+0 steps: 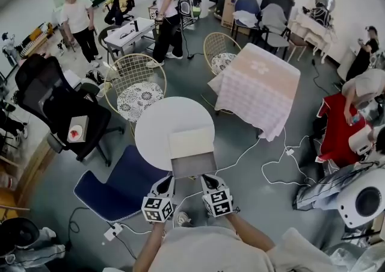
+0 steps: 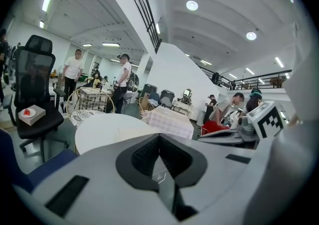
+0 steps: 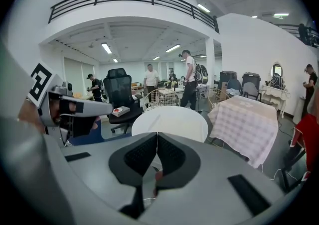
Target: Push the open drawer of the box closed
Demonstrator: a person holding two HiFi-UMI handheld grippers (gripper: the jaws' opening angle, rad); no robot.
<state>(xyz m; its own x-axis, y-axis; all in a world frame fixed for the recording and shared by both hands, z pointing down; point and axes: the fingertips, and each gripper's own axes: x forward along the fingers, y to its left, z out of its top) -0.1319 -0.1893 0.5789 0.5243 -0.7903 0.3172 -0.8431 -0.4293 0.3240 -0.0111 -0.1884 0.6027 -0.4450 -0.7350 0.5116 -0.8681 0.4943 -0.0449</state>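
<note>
The box (image 1: 191,142) stands at the near edge of the round table (image 1: 156,126), and its open drawer (image 1: 194,165) sticks out over that edge toward the person. The left gripper (image 1: 168,179) and the right gripper (image 1: 208,178) each have the jaws pressed together, holding nothing, just beside the drawer's front. A good push probably wants both closed tips on that front, one near each corner, going straight and evenly, so the box does not turn.

Matt drawer (image 1: 194,164), smooth table (image 1: 157,121), checked cloth (image 1: 258,91)
</note>
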